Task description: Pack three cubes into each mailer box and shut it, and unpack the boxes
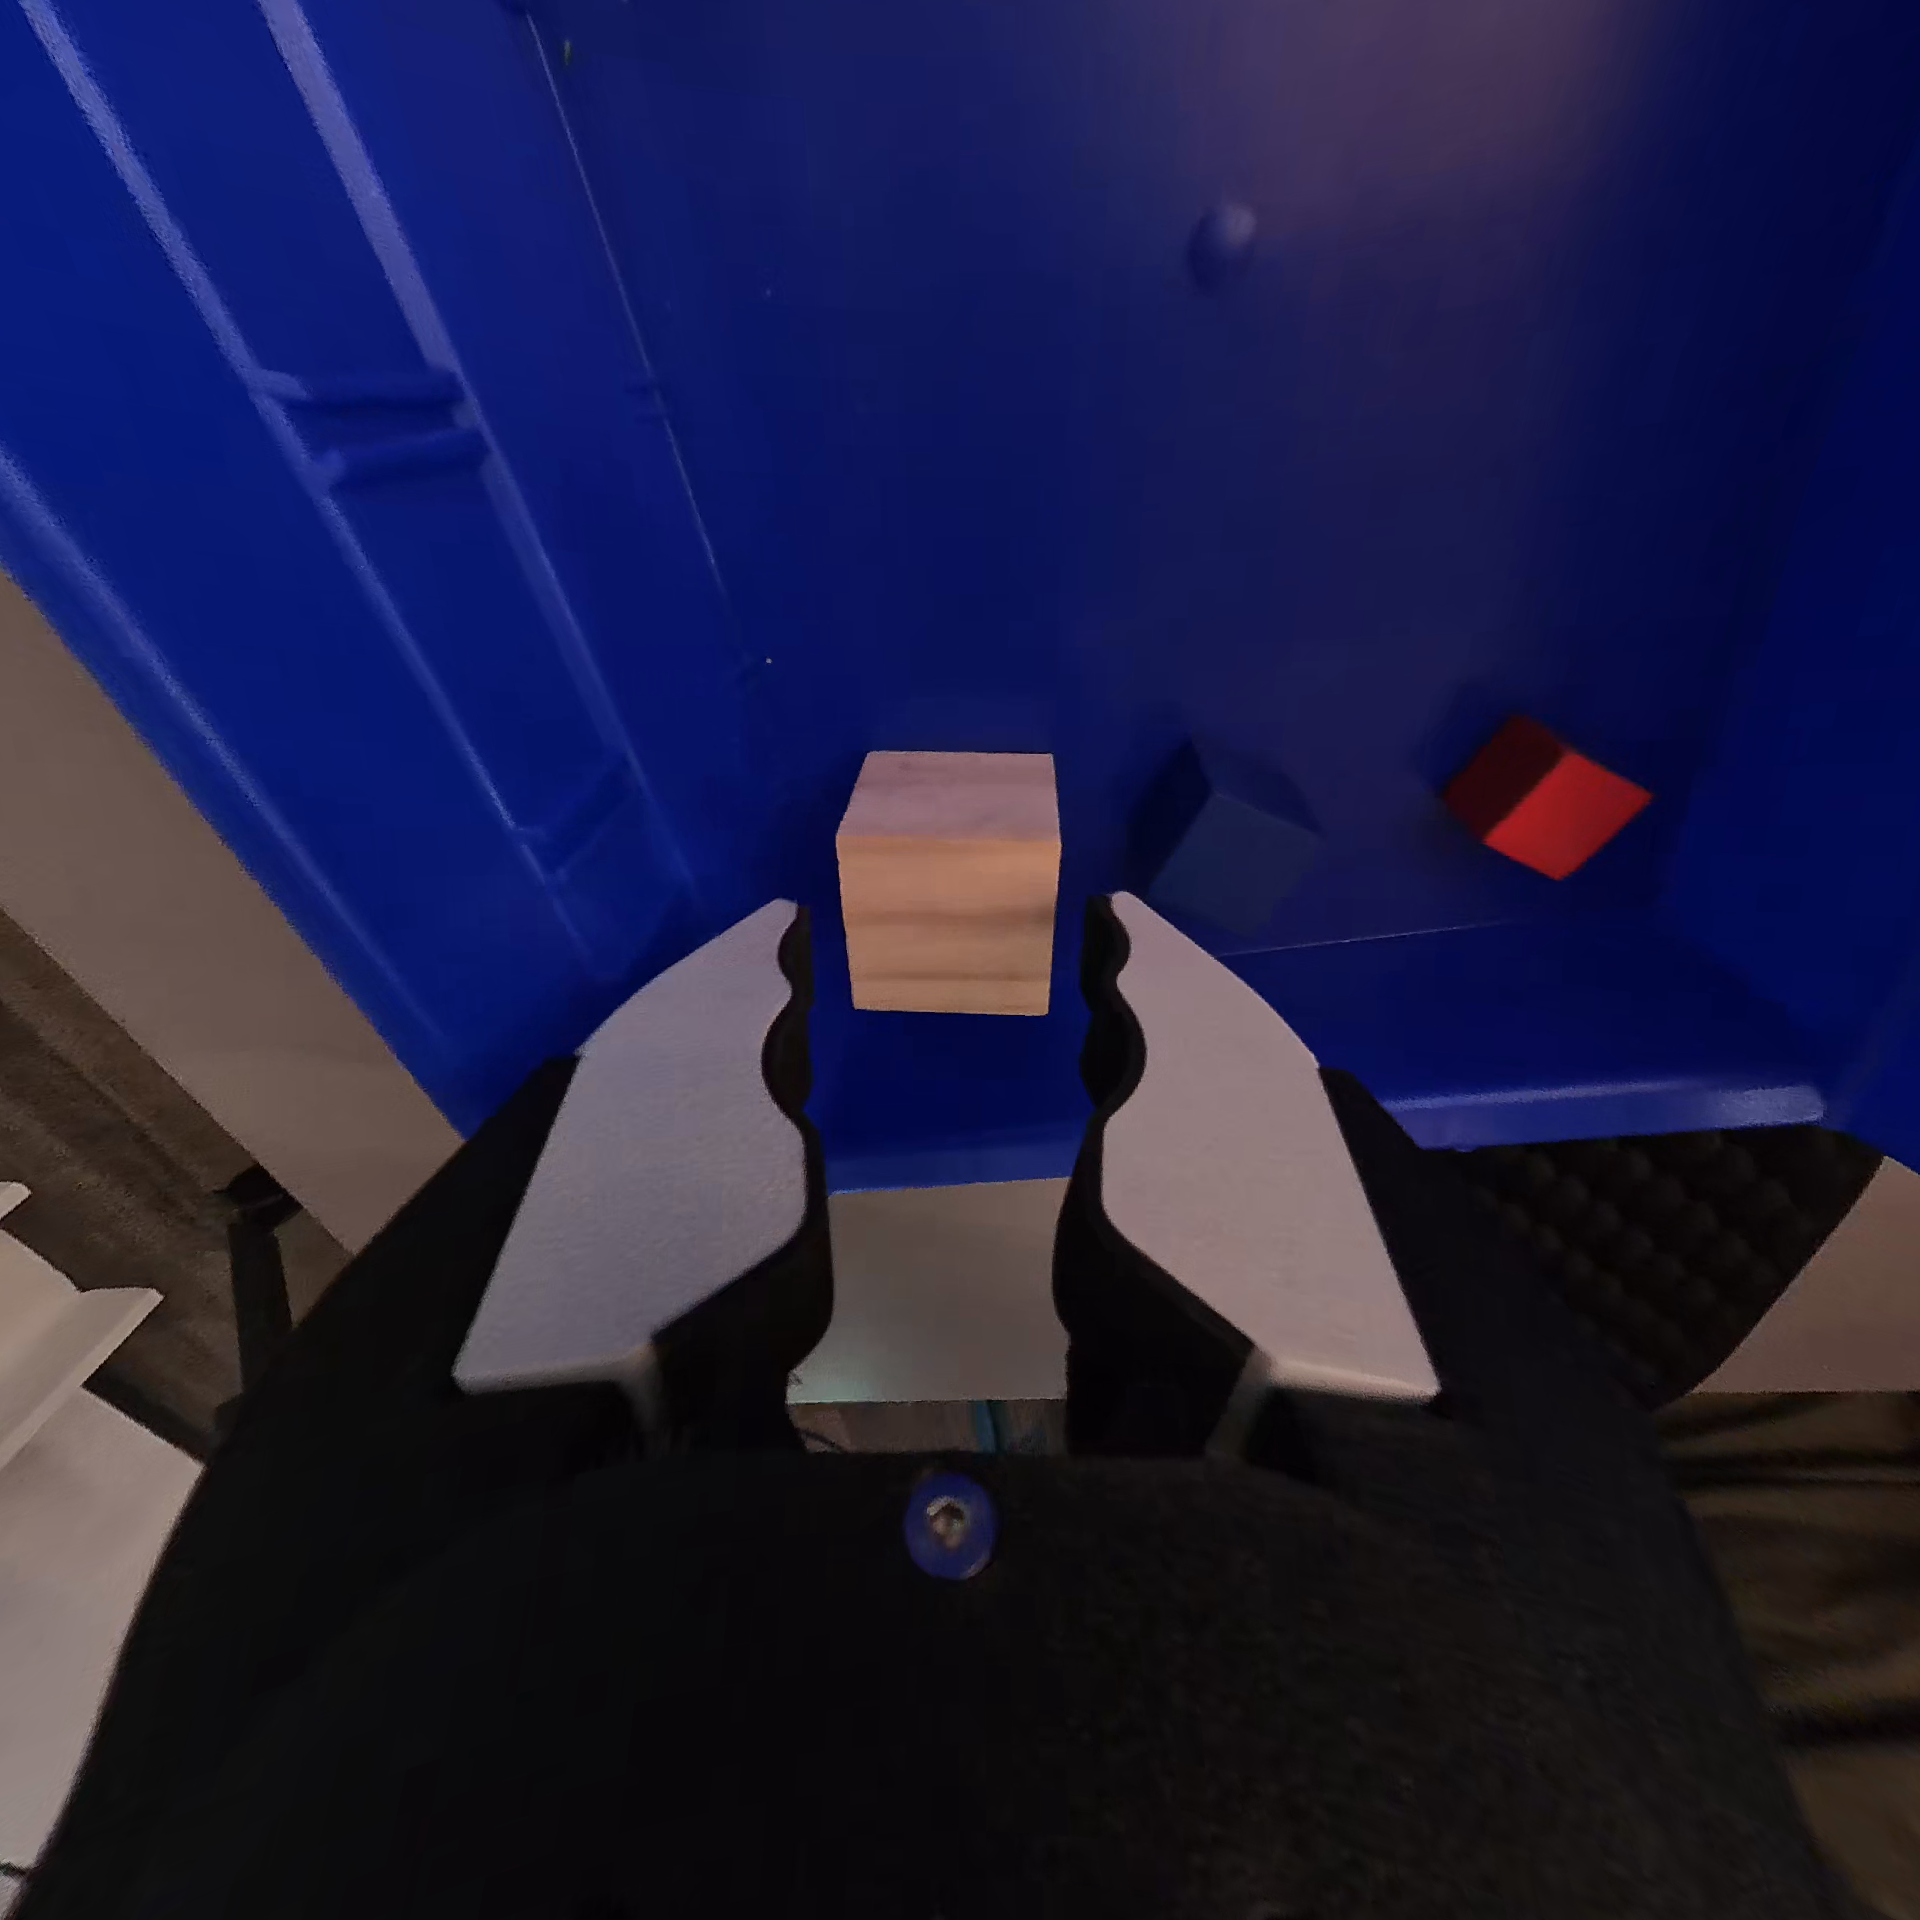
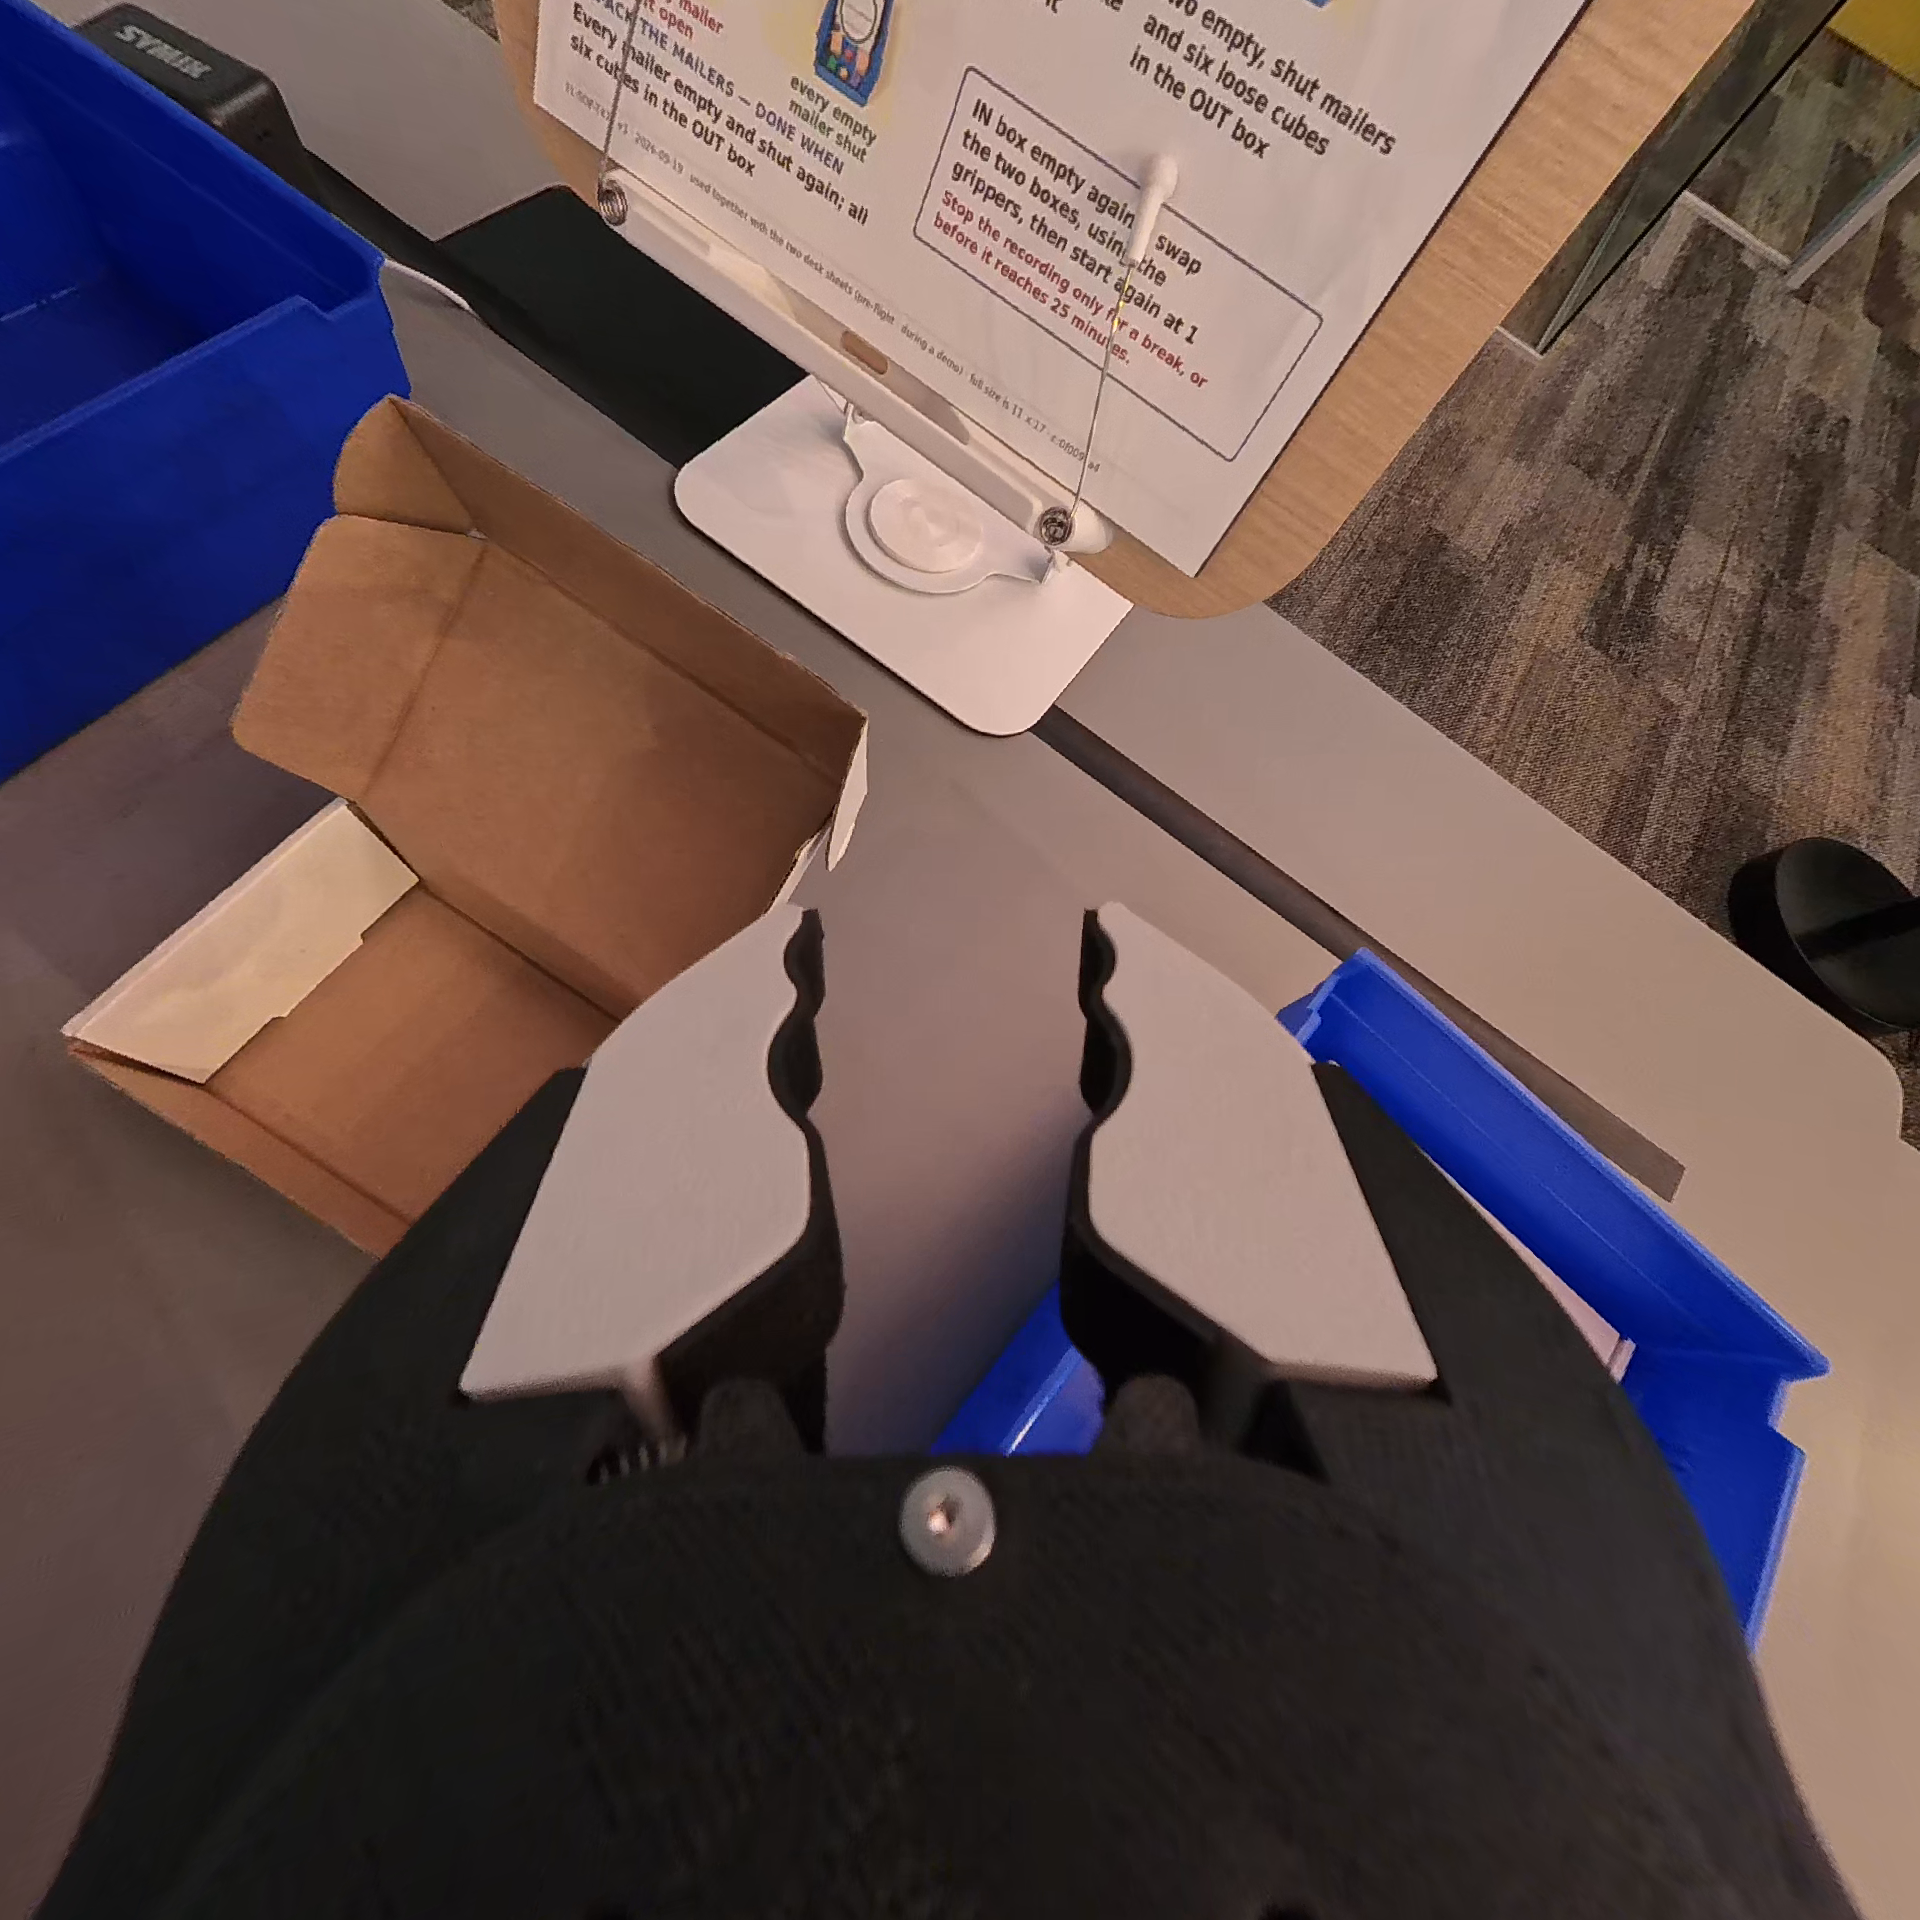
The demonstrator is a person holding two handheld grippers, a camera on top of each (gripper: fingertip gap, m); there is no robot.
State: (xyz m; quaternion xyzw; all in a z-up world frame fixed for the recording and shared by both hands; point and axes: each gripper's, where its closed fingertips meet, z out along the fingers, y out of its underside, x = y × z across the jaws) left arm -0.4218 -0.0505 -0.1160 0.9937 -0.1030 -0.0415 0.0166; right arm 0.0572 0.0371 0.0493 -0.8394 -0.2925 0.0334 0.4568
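Note:
In the left wrist view, a plain wooden cube lies on the floor of a blue bin. A blue cube and a red cube lie to its right in the same bin. My left gripper is open, its fingertips on either side of the wooden cube and apart from it. In the right wrist view, an open brown mailer box sits on the grey table, lid raised, with no cube showing inside. My right gripper is open and empty, just right of the box.
A second blue bin sits under and right of my right gripper. Another blue bin stands at far left. A white stand holds an instruction sheet on a wooden board beyond the mailer. The table's edge and carpet lie at right. The left tips stand about 8 centimeters off the red cube.

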